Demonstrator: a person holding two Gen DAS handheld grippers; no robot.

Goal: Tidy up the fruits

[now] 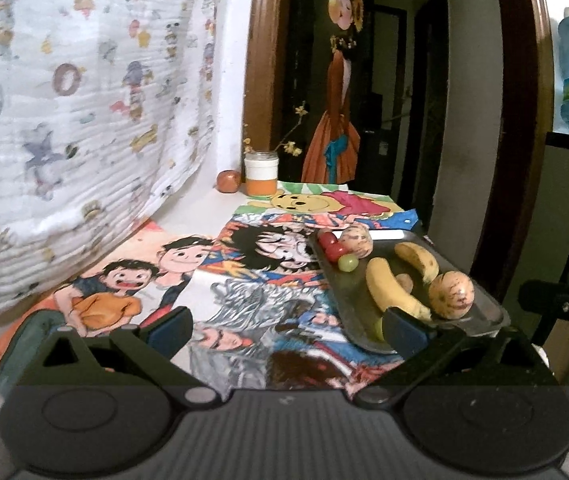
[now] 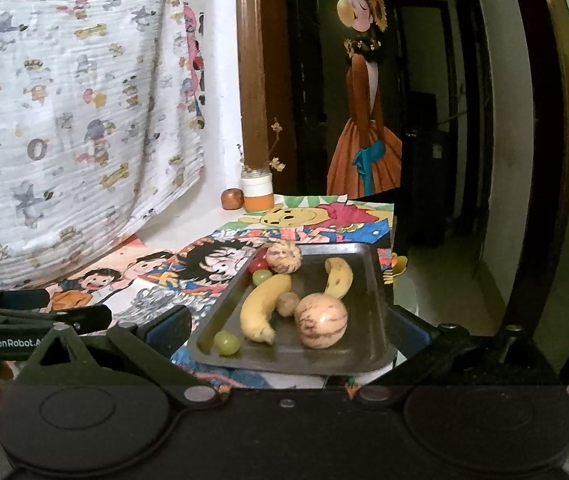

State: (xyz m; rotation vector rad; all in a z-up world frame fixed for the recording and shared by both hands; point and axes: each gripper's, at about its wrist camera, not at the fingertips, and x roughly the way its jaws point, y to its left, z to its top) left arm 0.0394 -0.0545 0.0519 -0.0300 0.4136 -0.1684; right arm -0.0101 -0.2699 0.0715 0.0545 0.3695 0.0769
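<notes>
Dark metal tray (image 2: 368, 280) sits on the cartoon-print table cover (image 2: 220, 256), straight ahead of the right gripper (image 2: 288, 330), its near edge lying between that gripper's two fingers. On the tray: a large banana (image 2: 262, 308) left of centre, a smaller banana (image 2: 340, 276) toward the far right, a big striped pale melon (image 2: 320, 320) near the front, a second striped melon (image 2: 283, 256) at the far left corner, a small brown round fruit (image 2: 287, 303) touching the big banana, red cherry tomatoes (image 2: 259, 262) and a green grape (image 2: 261, 277) by the far melon, another green grape (image 2: 226, 342) at the near left corner.

Right gripper jaws spread wide, nothing between the pads, fingers either side of the tray's front edge; contact with the tray cannot be told.

Left gripper (image 1: 288, 332) also spread wide, empty, hovering over the table cover with the tray off to its right front; its right finger (image 1: 402, 330) overlaps the tray's near corner in view. In the right wrist view the left gripper's body shows at the left edge, low over the cover.

Farther out, ahead-left of both grippers: a reddish apple (image 2: 231, 199) at the back of the table, just beside a white and orange jar (image 2: 257, 192) holding dry sprigs. Printed white cloth (image 2: 64, 120) hangs on the left. A painted girl figure (image 2: 364, 120) stands on the dark door behind.
</notes>
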